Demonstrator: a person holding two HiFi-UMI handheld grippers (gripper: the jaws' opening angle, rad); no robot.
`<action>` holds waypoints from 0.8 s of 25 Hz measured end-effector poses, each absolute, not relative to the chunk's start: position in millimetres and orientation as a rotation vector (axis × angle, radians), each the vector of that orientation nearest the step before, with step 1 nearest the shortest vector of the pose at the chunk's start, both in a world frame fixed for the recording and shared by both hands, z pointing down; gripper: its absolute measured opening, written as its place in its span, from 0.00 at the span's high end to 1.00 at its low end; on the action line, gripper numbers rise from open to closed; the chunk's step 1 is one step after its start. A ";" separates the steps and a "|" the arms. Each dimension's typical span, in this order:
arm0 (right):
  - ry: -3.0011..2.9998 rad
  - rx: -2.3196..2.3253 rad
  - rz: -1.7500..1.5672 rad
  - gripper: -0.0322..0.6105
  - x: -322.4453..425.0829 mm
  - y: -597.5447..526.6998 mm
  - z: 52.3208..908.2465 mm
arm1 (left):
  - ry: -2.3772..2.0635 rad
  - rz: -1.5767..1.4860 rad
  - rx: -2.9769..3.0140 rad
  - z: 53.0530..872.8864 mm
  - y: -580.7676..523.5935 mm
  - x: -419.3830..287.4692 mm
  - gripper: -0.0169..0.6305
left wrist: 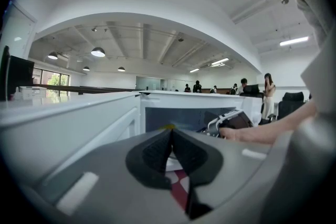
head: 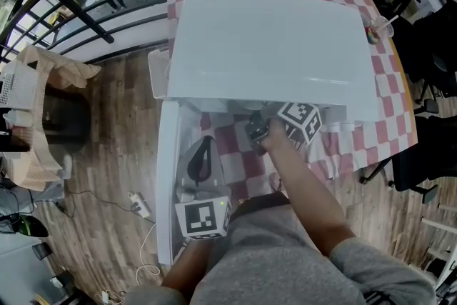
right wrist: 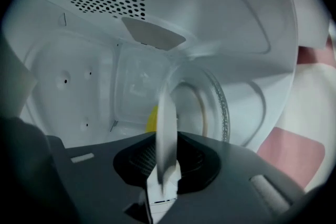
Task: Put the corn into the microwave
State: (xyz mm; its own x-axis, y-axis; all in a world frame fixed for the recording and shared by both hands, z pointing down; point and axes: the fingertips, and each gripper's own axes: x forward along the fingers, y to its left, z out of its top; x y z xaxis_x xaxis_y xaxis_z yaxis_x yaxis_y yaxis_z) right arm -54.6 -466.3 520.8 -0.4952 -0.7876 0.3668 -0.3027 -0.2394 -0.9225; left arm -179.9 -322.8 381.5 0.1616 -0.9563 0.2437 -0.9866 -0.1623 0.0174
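The white microwave (head: 271, 46) stands on a red-checked table with its door (head: 168, 182) swung open to the left. My right gripper (head: 255, 131) reaches into the cavity. In the right gripper view a thin white plate (right wrist: 167, 113) runs edge-on between the jaws of the right gripper (right wrist: 163, 144), which close against its rim. The yellow corn (right wrist: 151, 119) shows just behind the plate, over the glass turntable (right wrist: 220, 107). My left gripper (head: 203, 153) hangs by the open door, and the left gripper (left wrist: 171, 136) is shut with nothing in it.
The checked cloth (head: 389, 82) covers the table around the microwave. A small cup (head: 371, 34) stands at the table's right edge. Left of the table are a wooden floor, a cardboard box (head: 43, 82) and a power strip (head: 139, 205). A dark railing runs behind.
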 end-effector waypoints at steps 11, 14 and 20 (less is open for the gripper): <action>1.873 -1.140 -1.779 0.42 -66.1 -435.5 496.7 | -1.891 0.287 2.268 386.3 -320.9 -173.8 0.96; 2.028 -1.110 -1.756 0.35 -74.7 -428.1 491.6 | -1.885 0.301 2.273 385.9 -320.9 -172.2 0.96; 2.619 -1.145 -1.501 0.27 -84.6 -401.5 497.4 | -1.893 0.325 2.283 385.3 -321.5 -171.5 0.96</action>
